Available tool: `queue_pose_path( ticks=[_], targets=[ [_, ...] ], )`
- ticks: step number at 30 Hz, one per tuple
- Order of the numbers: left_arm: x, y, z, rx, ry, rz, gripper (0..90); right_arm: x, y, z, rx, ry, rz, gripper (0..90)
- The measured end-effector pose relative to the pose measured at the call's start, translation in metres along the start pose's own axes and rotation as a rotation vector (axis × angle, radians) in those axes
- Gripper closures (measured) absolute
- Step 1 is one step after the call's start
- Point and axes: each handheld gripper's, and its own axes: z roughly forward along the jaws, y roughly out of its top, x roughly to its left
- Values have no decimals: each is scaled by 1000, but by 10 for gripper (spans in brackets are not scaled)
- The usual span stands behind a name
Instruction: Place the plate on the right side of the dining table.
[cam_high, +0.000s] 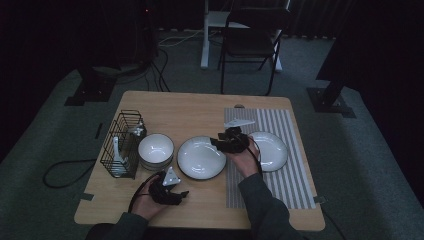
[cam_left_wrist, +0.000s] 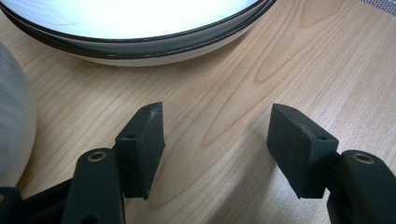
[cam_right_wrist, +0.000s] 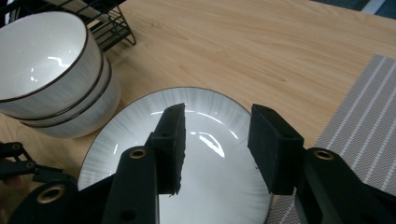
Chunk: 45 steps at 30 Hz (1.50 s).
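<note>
Black left gripper (cam_high: 176, 194) rests at table's (cam_high: 200, 112) 6 o'clock, jaws apart, empty (waiting). Right gripper (cam_right_wrist: 215, 140) hovers over centre plate (cam_high: 201, 157), jaws apart w/ nothing between, prob. lining up a rim grab. Bowls (cam_high: 155, 150) at plate's 9.

Empty, wide-parted hand-held gripper (cam_left_wrist: 215, 140) low over wooden table (cam_left_wrist: 261, 70), near stacked plates (cam_left_wrist: 140, 42).
</note>
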Motion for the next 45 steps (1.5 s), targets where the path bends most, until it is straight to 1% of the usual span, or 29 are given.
queue_pose_path(
  ticks=[5,7,15,17,20,25,33,45],
  targets=[
    [1,0,0,0,-5,1,367,6,1,5,12,11,-14,557],
    [3,-1,1,1,-18,-5,353,8,2,8,14,19,-16,554],
    [4,-1,1,-4,-25,1,342,19,9,19,19,46,-30,536],
    [4,-1,1,-7,-30,8,334,22,12,22,18,53,-34,536],
    [4,-2,1,-9,-30,13,330,26,15,27,23,58,-39,536],
    [4,-2,2,-12,-34,14,313,32,18,33,24,83,-44,536],
    [4,-2,3,-18,-37,19,292,38,21,40,27,100,-47,537],
    [4,-2,4,-22,-39,20,283,54,32,50,28,128,-68,535]
  ],
)
